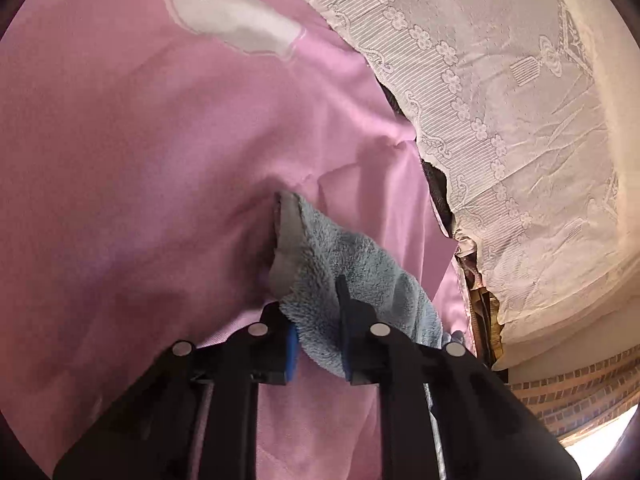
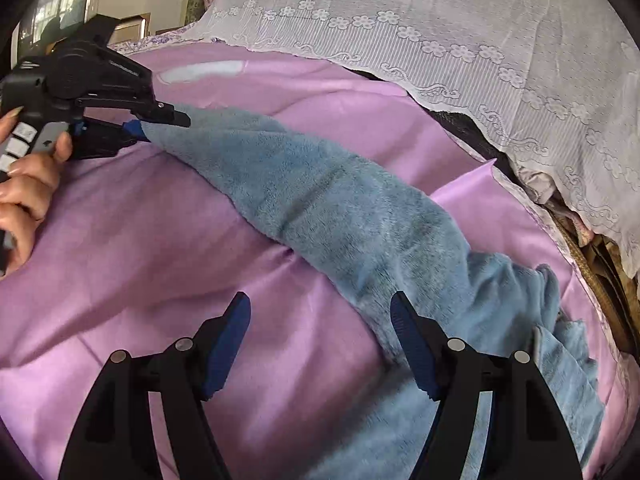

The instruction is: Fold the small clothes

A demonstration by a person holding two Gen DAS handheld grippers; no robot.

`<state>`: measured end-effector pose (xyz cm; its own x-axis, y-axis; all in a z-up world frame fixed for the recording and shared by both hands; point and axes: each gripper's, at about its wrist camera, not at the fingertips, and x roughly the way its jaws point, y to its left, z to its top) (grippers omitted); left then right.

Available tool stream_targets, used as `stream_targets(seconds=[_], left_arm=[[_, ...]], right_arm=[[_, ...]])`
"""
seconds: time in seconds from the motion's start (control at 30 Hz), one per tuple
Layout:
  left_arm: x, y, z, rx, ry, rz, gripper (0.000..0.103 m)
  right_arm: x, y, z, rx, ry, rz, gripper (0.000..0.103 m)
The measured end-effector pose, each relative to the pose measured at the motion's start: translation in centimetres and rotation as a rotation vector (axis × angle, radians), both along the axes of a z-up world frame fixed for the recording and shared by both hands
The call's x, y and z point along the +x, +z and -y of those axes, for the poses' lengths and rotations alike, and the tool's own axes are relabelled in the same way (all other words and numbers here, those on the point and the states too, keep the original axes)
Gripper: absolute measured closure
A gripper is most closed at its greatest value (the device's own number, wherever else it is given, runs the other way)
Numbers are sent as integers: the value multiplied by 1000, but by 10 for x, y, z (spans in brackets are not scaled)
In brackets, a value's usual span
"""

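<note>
A pink sheet (image 2: 168, 240) covers a soft, padded surface, likely a bed, and a white lace cloth (image 2: 460, 20) lies over its far side. A dark gap with jumbled items runs beneath the lace edge on the right. A brick-patterned band (image 1: 580, 384) shows low at the right of the left wrist view, and a window (image 2: 52, 12) sits at the far left of the right wrist view.

The left tool (image 1: 316, 340) is closed on one end of the blue fleece garment (image 2: 340, 200), its blue pads pinching the fluffy cloth; a grey cuff or hem (image 1: 286, 248) sticks out ahead of the fingers. In the right wrist view the same tool (image 2: 148, 130) is held by a hand (image 2: 28, 184) at the far left, the garment stretching from it diagonally across the sheet towards the lower right.

The right tool (image 2: 320, 340) stands wide open, holding nothing. Its right finger overlaps the garment's edge; its left finger is over bare pink sheet. The garment bunches into folds at lower right, near the sheet's edge. Open pink sheet lies left of the garment.
</note>
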<state>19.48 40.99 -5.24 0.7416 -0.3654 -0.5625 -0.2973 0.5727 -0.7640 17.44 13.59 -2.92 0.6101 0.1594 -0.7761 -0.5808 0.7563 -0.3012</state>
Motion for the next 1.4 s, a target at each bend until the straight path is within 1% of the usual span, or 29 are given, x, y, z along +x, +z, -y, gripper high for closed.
stream_targets(seconds=[0.03,0.07,0.17,0.2,0.23,0.33,0.4,0.47,0.53,0.57,0.6,0.63,0.7,0.77,0.9,0.93,0.97,1.0,1.03,1.13,1.2,1.3,1.33,1.37,1.4], left_arm=[[-2,8,3,31,-5,15,89],[-4,18,8,72,-18,35,89],[-10,54,37,239,-65,101,90],[-12,68,50,291,-82,125,90],[-15,79,63,324,-104,148,91],[-19,109,113,417,-218,215,92],[-21,125,148,489,-270,249,92],[-22,134,173,506,-309,292,92],[-21,136,196,508,-346,324,92],[-21,135,207,524,-360,328,92],[-20,132,220,547,-376,327,92],[-19,128,235,574,-395,322,92],[-17,117,264,625,-437,313,92],[-17,109,294,660,-481,308,92],[-21,98,349,716,-561,306,92],[-23,97,362,724,-579,312,92],[-25,96,374,735,-595,316,91],[-26,96,385,751,-606,319,91],[-27,96,396,770,-613,322,91],[-31,99,429,834,-629,344,91],[-31,106,451,855,-629,358,89],[-26,116,483,869,-634,376,73],[-25,119,494,876,-628,380,61],[-23,120,504,881,-619,384,45],[-21,121,512,878,-618,389,41]], right_arm=[[8,-3,0,5,-11,-35,30],[14,-3,4,36,-25,-66,30],[26,5,29,179,-64,-159,30],[29,9,38,219,-79,-183,32],[29,14,48,267,-87,-202,32],[31,34,80,469,-94,-298,31],[35,49,111,610,-146,-341,31],[42,62,149,768,-215,-380,31],[46,73,187,975,-231,-448,31],[46,78,202,1063,-223,-476,31],[45,83,214,1124,-206,-492,31],[42,87,222,1157,-186,-501,31],[39,93,233,1174,-177,-494,31],[40,91,240,1159,-193,-498,29],[49,63,255,1131,-270,-575,28],[51,55,261,1139,-300,-591,28],[52,47,268,1167,-319,-596,29],[52,43,277,1193,-328,-589,45],[52,41,286,1200,-331,-578,70],[48,45,314,1213,-348,-515,74],[44,55,334,1192,-349,-441,76],[37,68,368,1168,-371,-327,77],[37,69,381,1173,-382,-304,78],[35,69,394,1183,-392,-289,80],[33,67,407,1204,-398,-281,81]])
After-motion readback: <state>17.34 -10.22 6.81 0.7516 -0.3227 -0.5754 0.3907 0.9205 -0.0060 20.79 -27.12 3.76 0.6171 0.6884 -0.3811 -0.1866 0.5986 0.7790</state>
